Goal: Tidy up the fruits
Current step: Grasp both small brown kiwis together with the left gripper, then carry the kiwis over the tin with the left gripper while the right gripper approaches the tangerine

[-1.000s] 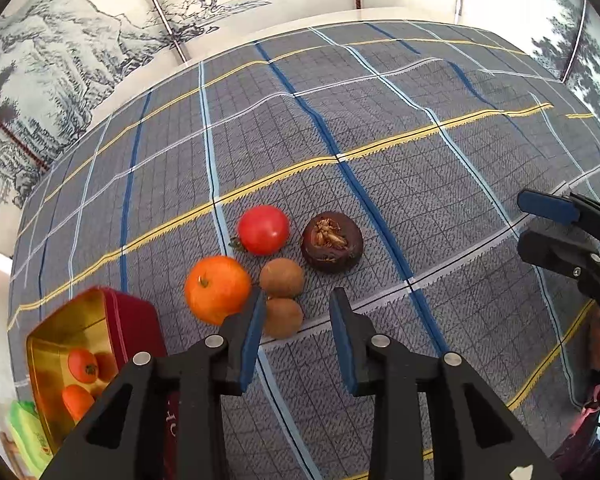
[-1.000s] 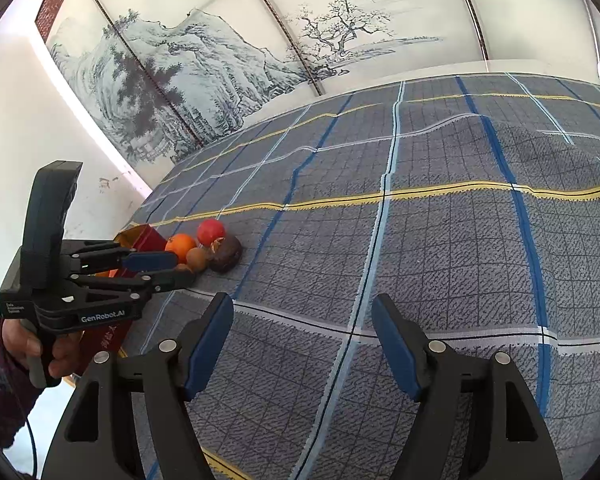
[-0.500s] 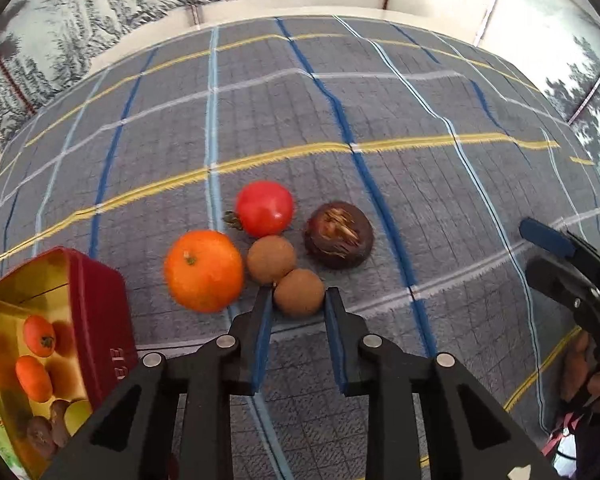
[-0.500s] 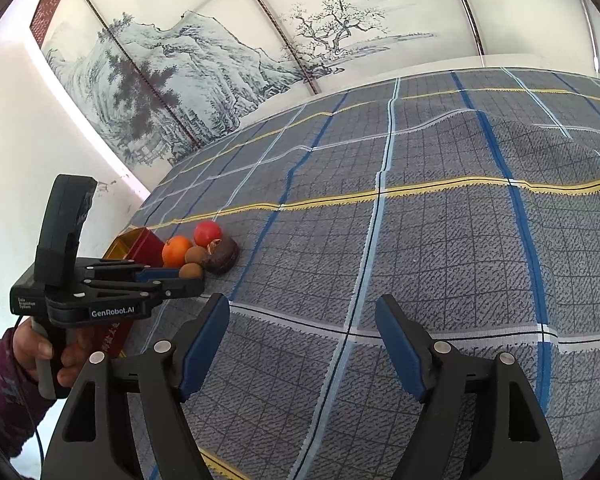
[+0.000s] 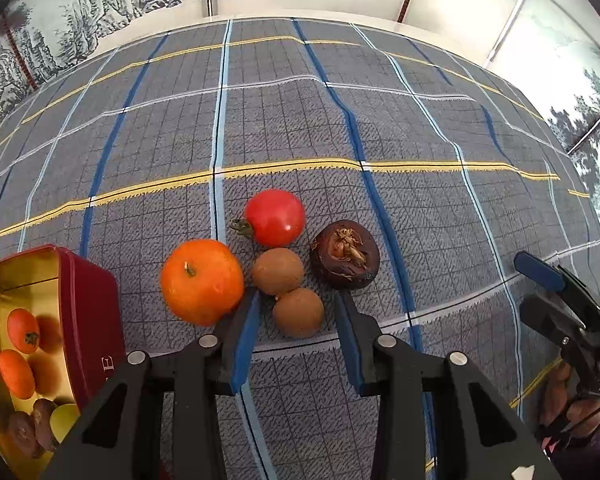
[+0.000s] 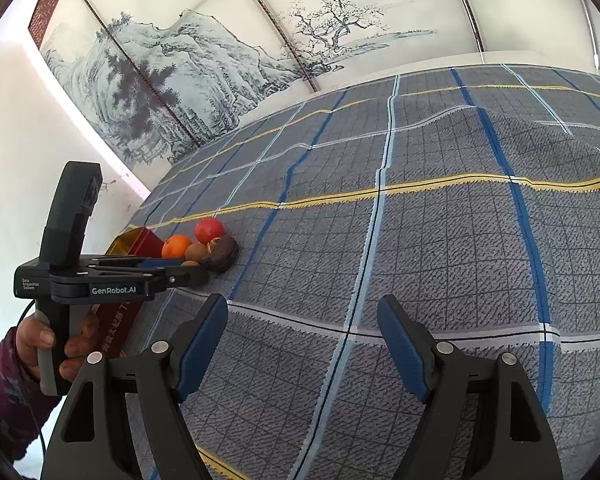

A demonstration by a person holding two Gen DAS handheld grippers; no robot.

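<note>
With the left tongs (image 5: 296, 320) apart around the near kiwi (image 5: 298, 313) on the cloth, close gently without nudging the orange (image 5: 201, 281) or the other kiwi (image 5: 277, 271), then lift toward the tin (image 5: 88, 304); right tongs (image 6: 304, 344) hang apart, idle

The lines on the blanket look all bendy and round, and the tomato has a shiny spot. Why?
Left wrist view: the fisheye lens bows the plaid cloth lines outward, with dark corners; the white spot on the tomato is glare from light above. Right wrist view: same curving, and the small far fruits look soft.
</note>
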